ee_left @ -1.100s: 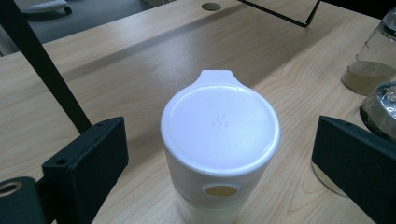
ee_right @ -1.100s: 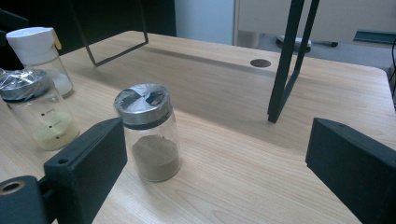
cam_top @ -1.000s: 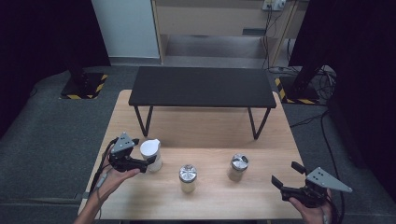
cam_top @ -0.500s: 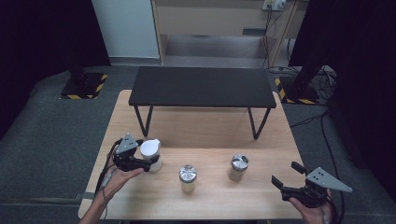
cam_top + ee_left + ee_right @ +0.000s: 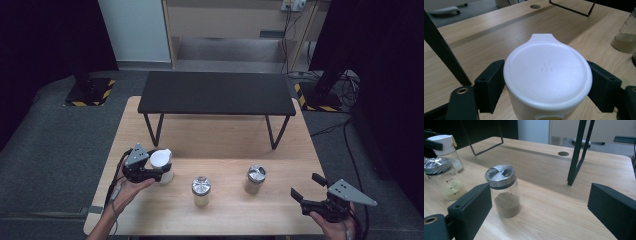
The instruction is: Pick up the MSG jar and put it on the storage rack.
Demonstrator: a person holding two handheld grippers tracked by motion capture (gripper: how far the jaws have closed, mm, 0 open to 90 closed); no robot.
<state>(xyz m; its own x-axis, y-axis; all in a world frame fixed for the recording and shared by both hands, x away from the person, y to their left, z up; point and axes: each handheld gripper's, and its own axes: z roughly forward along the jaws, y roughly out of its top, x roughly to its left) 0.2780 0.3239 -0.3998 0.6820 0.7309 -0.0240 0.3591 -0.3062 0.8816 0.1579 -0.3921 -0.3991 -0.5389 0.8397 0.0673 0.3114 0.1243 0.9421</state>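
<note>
Between the left hand-held gripper's (image 5: pixel 161 174) just-closing jaws, the white-lidded jar (image 5: pixel 548 72) is clamped, unlifted from the desk (image 5: pixel 225 145); the right hand-held gripper (image 5: pixel 306 190) gapes, idle.

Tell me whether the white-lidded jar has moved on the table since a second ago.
No. The white-lidded jar stands where it stood, left of the middle jar; the left hand-held gripper has just been closing around it.

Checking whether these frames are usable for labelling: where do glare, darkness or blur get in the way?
High view: dark surround, evenly lit wooden table, small soft jars. Left gripper view: the white-lidded jar is bright, nearly washed out, its embossed marks faint; background soft. Right gripper view: the brown-powder jar is sharp, with glare on its metal lid; near jaws slightly blurred.
</note>
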